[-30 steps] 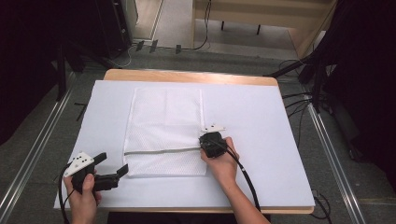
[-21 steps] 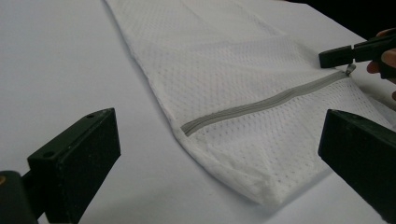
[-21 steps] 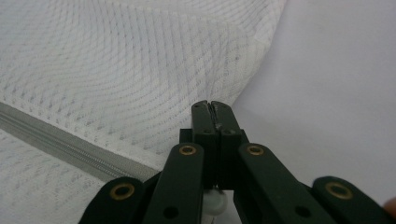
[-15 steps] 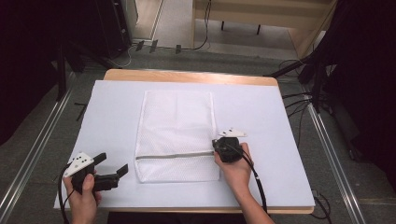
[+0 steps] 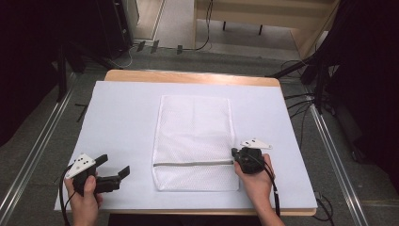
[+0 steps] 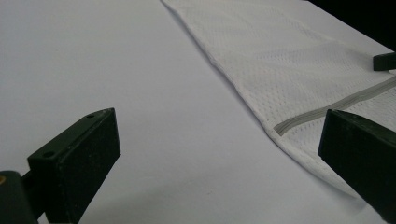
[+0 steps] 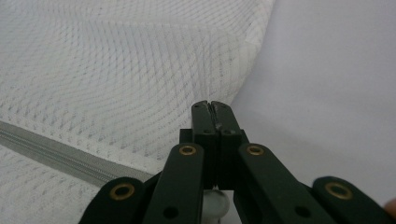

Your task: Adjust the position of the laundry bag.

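Note:
A white mesh bag point(image 5: 195, 136) lies flat in the middle of the white sheet, with a grey zipper point(image 5: 193, 164) running across its near end. My right gripper point(image 5: 234, 162) is at the zipper's right end, jaws shut there, seemingly on the zipper pull. In the right gripper view the jaws point(image 7: 215, 109) are pressed together over the bag's mesh point(image 7: 116, 70), beside the zipper point(image 7: 56, 156), and a small pale tab shows low between them. My left gripper point(image 5: 113, 165) rests open on the sheet left of the bag. Its view shows the gripper point(image 6: 217, 154) with wide jaws and the bag's edge point(image 6: 299, 60) beyond.
The white sheet point(image 5: 122, 117) covers a wooden table point(image 5: 188, 76). Cables point(image 5: 301, 101) and dark stands crowd the floor to the right and at the back. A metal rail point(image 5: 28, 165) runs along the floor on the left.
My right gripper has slid to the right along the table, and the mesh bag has shifted right with it. The left gripper has stayed where it was.

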### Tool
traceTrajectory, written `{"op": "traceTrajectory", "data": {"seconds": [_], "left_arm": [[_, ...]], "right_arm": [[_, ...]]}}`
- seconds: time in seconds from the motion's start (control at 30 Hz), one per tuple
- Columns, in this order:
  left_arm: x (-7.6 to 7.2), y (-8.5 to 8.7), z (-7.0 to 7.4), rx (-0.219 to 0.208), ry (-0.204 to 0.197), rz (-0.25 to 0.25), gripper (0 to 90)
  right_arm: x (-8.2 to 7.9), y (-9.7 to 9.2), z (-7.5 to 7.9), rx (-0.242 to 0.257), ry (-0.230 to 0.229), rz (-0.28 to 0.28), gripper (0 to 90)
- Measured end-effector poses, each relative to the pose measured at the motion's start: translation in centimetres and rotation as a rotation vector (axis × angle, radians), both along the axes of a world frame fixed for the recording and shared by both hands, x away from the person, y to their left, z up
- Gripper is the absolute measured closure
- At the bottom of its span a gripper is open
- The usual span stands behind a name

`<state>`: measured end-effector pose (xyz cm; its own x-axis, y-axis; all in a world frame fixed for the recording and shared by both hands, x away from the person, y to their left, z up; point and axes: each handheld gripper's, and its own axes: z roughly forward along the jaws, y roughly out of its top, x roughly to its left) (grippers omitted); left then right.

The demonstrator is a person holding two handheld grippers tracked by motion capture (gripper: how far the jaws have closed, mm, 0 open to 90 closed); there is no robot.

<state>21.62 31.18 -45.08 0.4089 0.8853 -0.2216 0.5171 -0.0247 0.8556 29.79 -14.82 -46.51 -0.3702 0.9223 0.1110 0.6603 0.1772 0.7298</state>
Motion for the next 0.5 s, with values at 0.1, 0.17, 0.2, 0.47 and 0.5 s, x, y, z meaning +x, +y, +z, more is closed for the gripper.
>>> {"op": "traceTrajectory", "data": {"seconds": [0.1,0.17,0.2,0.47,0.5], "left_arm": [[0.0,-0.2,0.0,-0.002,0.0,-0.004,0.0],[0.0,-0.2,0.0,0.004,0.001,-0.007,0.0],[0.0,-0.2,0.0,0.004,0.001,-0.007,0.0],[0.0,-0.2,-0.1,0.004,0.0,-0.004,0.0],[0.0,-0.3,-0.1,0.003,0.0,-0.007,0.0]], "right_arm": [[-0.3,-0.2,-0.2,0.003,0.0,0.001,90.0],[-0.4,-0.3,-0.2,0.005,-0.005,0.002,90.0],[-0.6,-0.3,-0.2,0.009,-0.002,-0.003,90.0],[-1.0,-1.3,-0.2,0.062,-0.008,-0.004,79.8],[-1.1,-1.6,-0.1,0.093,-0.006,0.004,70.4]]}}
